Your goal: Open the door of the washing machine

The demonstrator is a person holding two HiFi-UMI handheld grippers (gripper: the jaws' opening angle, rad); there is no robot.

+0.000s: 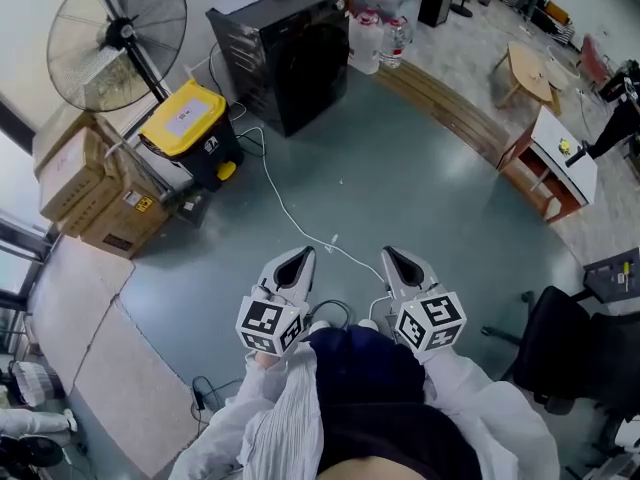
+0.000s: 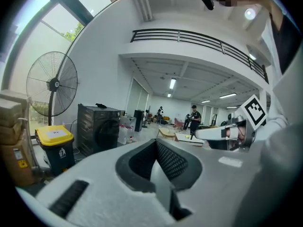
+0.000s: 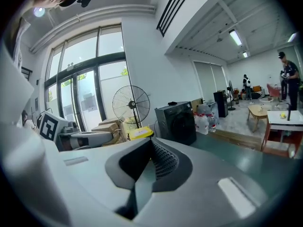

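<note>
The black washing machine (image 1: pixel 285 53) stands far across the grey floor, its round door (image 1: pixel 312 68) closed. It also shows in the left gripper view as a dark box (image 2: pixel 99 129), and the right gripper view has the washing machine (image 3: pixel 177 122) in the distance. My left gripper (image 1: pixel 292 266) and right gripper (image 1: pixel 403 265) are held side by side close to my body, well short of the machine. Both are shut with nothing between the jaws. Each gripper view shows the other: right gripper (image 2: pixel 227 132), left gripper (image 3: pixel 90 138).
A pedestal fan (image 1: pixel 118 38), a yellow-lidded bin (image 1: pixel 190 128) and cardboard boxes (image 1: pixel 80 183) stand left of the machine. A white cable (image 1: pixel 290 208) runs across the floor toward me. Water bottles (image 1: pixel 380 28) sit right of the machine. An office chair (image 1: pixel 570 353) is at my right.
</note>
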